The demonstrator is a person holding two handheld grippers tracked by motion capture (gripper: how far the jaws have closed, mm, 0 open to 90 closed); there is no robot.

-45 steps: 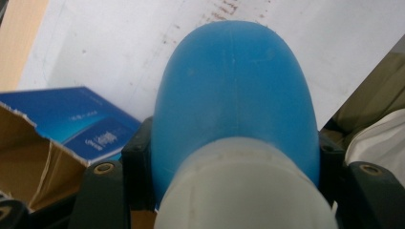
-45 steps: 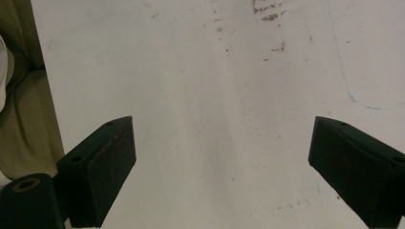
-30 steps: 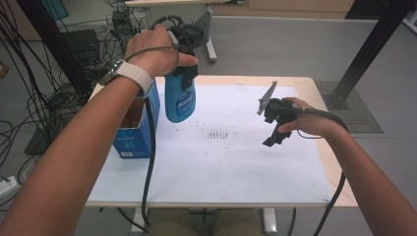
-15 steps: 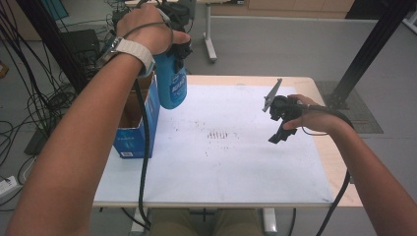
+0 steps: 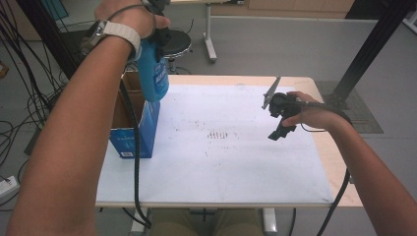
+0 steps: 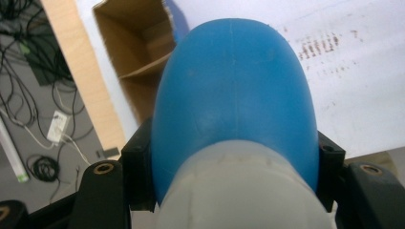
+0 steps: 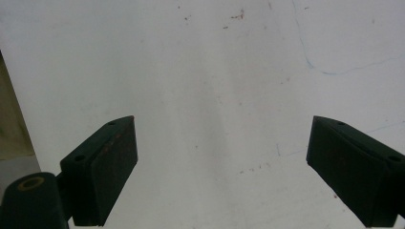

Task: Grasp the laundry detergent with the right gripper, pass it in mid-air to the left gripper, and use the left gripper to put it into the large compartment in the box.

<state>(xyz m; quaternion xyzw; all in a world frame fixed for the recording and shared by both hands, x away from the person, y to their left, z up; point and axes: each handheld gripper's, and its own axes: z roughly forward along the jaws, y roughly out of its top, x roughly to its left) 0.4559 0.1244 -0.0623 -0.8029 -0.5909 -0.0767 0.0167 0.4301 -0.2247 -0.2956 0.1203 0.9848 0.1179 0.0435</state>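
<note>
Our left gripper [image 5: 156, 29] pinched the blue bottle [image 5: 152, 73] tight — we held it up in the air, just above the open cardboard box [image 5: 134, 135] at the left edge of the tabletop [image 5: 236, 167]. Our right gripper [image 5: 281, 120] hung over the white tabletop, its jaws spread wide — nothing between them.

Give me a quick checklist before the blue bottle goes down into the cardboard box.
1. Left gripper clamped on the blue bottle: ok.
2. Bottle lifted off the table: ok.
3. Bottle above the opening of the cardboard box: ok, roughly over its right edge.
4. Free room inside the box: cannot tell, a divider shows in the left gripper view.
5. Right gripper open and away from the box: ok.
</note>
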